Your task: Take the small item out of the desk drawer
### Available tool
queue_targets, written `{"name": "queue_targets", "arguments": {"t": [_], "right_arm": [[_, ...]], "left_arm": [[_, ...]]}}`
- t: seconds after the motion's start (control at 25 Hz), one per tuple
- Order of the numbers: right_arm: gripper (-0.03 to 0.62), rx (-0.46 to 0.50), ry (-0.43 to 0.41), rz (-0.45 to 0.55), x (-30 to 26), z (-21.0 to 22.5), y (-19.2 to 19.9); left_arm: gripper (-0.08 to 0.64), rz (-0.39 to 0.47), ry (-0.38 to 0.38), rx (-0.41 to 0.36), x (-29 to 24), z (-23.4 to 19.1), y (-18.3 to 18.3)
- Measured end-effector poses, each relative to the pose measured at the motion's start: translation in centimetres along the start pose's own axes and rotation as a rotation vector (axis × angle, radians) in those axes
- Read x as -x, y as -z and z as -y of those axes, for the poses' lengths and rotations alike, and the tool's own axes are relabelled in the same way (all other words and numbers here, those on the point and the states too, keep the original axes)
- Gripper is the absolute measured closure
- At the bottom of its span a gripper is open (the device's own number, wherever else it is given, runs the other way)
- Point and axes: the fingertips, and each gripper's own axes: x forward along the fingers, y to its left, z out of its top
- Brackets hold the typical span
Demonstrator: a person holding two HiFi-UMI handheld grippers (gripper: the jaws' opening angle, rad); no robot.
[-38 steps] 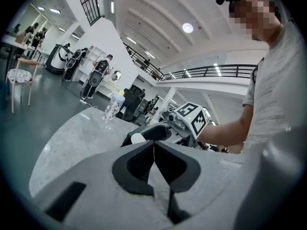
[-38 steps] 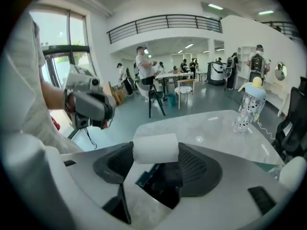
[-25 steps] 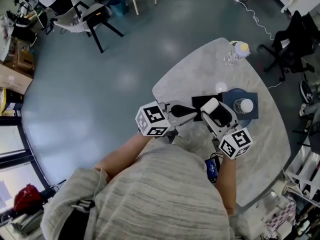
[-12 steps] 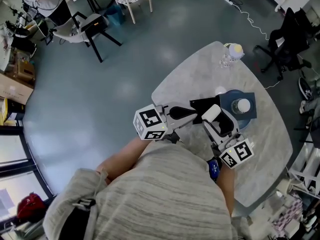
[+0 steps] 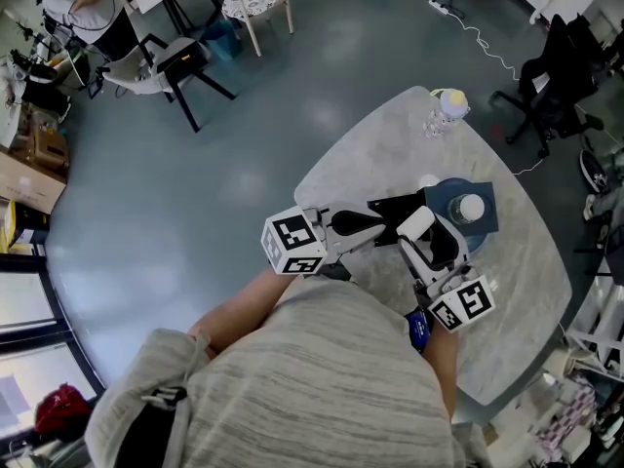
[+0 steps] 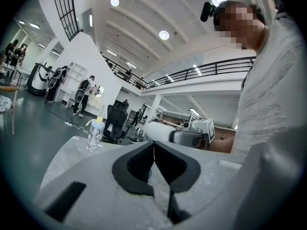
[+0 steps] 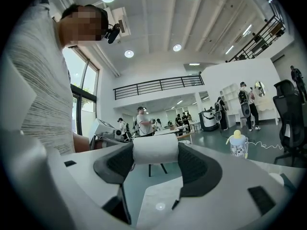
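My right gripper [image 5: 413, 220] is shut on a small white cylinder [image 7: 154, 150], held crosswise between its dark pads, above the grey table [image 5: 380, 154]. The same white cylinder [image 6: 160, 132] shows in the left gripper view, straight ahead. My left gripper [image 5: 380, 224] points right towards it, with its jaws shut together [image 6: 154, 150] and nothing between them. Just beyond both grippers lies a dark blue square unit [image 5: 487, 224] with a black open part [image 5: 390, 206] at its left; a white ball [image 5: 472, 206] rests on a round dark dish on top.
A clear baby bottle with a yellow top [image 5: 444, 105] stands at the table's far edge. A small white disc [image 5: 429, 180] lies near the blue unit. Chairs [image 5: 185, 57] stand on the floor at the far left, an office chair [image 5: 561, 86] at the right.
The head view has shifted a little. Both grippers keep about the same place over the table, and the white cylinder stays in the right gripper.
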Motion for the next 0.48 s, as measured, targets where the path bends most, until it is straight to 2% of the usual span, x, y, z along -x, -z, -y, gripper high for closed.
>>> {"name": "queue_targets", "arguments": {"t": [0.48], "right_arm": [[0.334, -0.003, 0.0, -0.007, -0.11, -0.37, 0.24]], "left_arm": [[0.545, -0.017, 0.008, 0.007, 0.06, -0.14, 0.47]]}}
